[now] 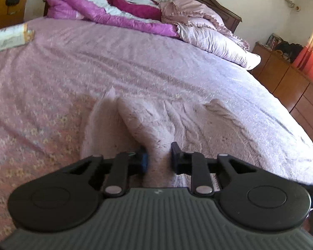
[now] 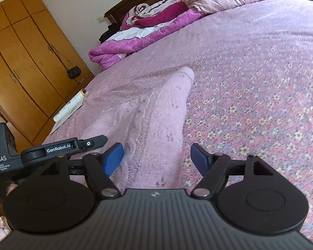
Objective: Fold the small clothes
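A wide bed [image 1: 177, 66] spread with a pink flowered cover fills a bedroom lined with a wooden wardrobe [image 2: 20, 52] on one side and low wooden cabinets [image 1: 281, 79] on the other, a crumpled magenta-and-white quilt [image 1: 98, 6] and a ruffled pink pillow [image 1: 208, 31] heaped at the headboard. A pale pink fuzzy sock [image 2: 156, 120] lies stretched along the cover near the bed's foot, with a white tube [image 2: 73, 104] resting well apart at the mattress edge. The left tongs [image 1: 157, 156] pinch the sock's near end between nearly closed fingers, while the right tongs [image 2: 156, 158] stand wide open astride the sock, gripping nothing.
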{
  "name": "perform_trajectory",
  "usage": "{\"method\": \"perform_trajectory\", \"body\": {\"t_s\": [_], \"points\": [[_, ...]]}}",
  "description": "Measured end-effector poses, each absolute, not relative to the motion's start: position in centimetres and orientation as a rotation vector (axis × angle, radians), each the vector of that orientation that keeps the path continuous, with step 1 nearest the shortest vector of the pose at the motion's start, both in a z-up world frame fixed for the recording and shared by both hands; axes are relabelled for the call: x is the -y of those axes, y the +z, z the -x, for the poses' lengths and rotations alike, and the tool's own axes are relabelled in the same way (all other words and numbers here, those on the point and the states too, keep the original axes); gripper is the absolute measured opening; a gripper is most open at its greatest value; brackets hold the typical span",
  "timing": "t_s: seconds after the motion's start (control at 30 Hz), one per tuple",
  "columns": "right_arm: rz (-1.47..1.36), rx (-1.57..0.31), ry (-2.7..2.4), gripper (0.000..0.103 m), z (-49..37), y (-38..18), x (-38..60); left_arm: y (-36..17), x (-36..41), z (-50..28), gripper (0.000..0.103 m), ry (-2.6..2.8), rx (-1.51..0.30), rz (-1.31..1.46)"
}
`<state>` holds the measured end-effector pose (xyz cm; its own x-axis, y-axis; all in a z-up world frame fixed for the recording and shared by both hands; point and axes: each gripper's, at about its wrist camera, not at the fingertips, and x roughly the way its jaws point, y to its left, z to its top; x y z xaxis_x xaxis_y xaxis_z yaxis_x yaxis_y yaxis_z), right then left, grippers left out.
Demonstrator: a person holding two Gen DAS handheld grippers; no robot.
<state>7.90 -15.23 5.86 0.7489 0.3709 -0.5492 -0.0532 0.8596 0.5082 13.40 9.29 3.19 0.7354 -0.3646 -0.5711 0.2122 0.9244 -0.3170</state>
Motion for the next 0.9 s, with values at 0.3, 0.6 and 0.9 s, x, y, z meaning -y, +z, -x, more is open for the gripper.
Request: {"method": "perform_trajectory", "body": {"t_s": [0.3, 0.6, 0.9], "points": [[-0.394, -0.685, 0.349, 0.078, -7.7, 7.7, 11.7, 4.7, -11.9, -13.9, 0.021, -0.171, -0.691, 0.121], [-0.277, -0.678, 0.350, 0.080, -7.7, 7.8, 9.5, 4.1, -13.2, -12.5, 0.046, -0.165, -0.723, 0.132], [-0.475, -0.737, 0.320, 0.094, -9.7, 6.1, 13.3, 2.9, -15.5, -11.1, 0.074, -0.173, -0.818, 0.311]]}}
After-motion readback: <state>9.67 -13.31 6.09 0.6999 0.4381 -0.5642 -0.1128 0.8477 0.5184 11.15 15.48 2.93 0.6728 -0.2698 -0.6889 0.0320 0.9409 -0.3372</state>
